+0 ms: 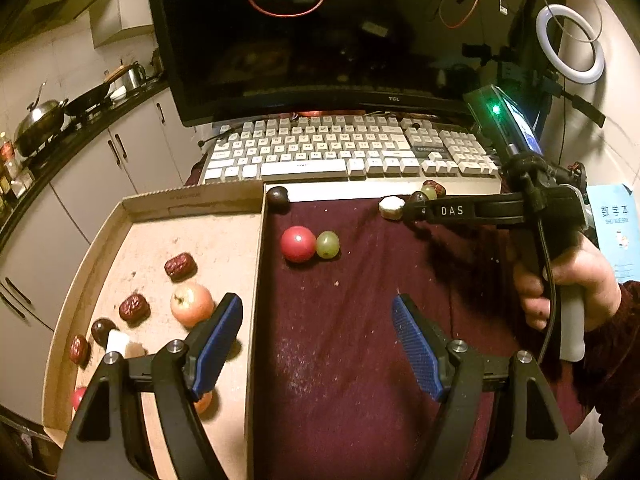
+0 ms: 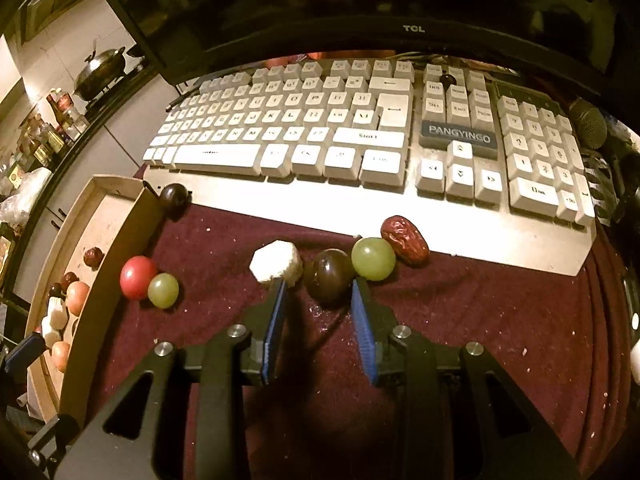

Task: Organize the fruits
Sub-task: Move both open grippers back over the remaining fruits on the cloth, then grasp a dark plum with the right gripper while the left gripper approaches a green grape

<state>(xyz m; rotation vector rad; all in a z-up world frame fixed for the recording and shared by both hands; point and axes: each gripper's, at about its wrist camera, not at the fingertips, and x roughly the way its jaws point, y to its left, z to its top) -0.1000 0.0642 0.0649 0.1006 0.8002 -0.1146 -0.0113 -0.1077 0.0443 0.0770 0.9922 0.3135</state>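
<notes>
blue-padded jaws of the left gripper [image 1: 318, 344] gaped wide and empty, straddling the wall of the shallow cardboard tray [image 1: 256, 264], likely just clear of a drop-off; inside lay wrinkled red dates [image 1: 180, 266], a pinkish apple [image 1: 191, 304] and white chunks [image 1: 117, 341]. rightward, on maroon cloth [image 2: 480, 320], the right gripper [image 2: 319, 288] stood partly open around a dark round plum [image 2: 330, 276], not yet pinching, seemingly lined up to grasp it.
</notes>
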